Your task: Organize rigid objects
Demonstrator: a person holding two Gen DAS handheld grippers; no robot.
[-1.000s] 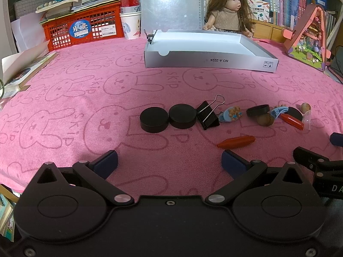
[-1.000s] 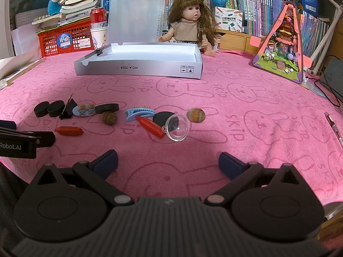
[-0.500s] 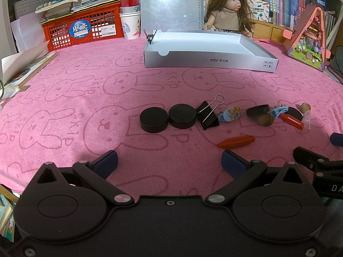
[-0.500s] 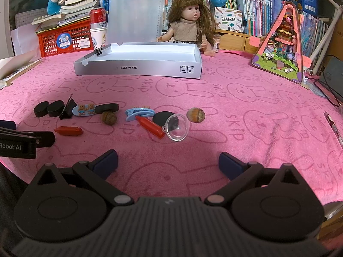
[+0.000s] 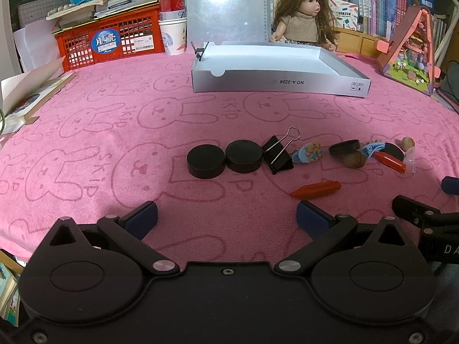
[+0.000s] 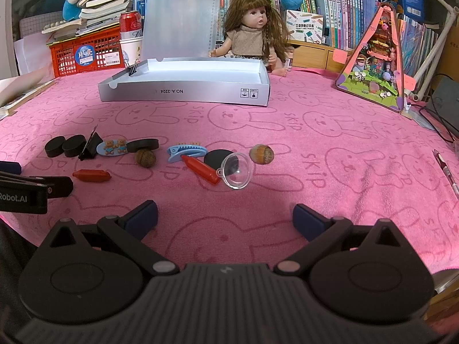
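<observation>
While both hand-held grippers hang low at the near edge of the worktop [image 5: 86, 132] with nothing between their fingers, we judge the step in hand to be choosing a first piece to carry to the grey box [image 6: 183, 87]. Our left hand-held gripper [image 5: 226, 218] has its fingers wide apart; just ahead of it sit two black discs [image 5: 206, 161] touching one another, with a binder clip [image 5: 277, 156] against the right one and a red crayon [image 5: 317, 189] ahead and to the right, nearest of all. Our right hand-held gripper [image 6: 225, 218] is equally spread; ahead of it lie a clear plastic dome [image 6: 237, 170], a second red crayon [image 6: 200, 168], a blue hair clip [image 6: 186, 151] and a nut [image 6: 261, 154]. The box stands well beyond both, open at the top. To do this well, we would take the lone crayon first, closing across its narrow width, since it touches nothing. The discs should be gripped one at a time, across the rim. The dome looks slippery and likely to roll, so we would leave it for later
</observation>
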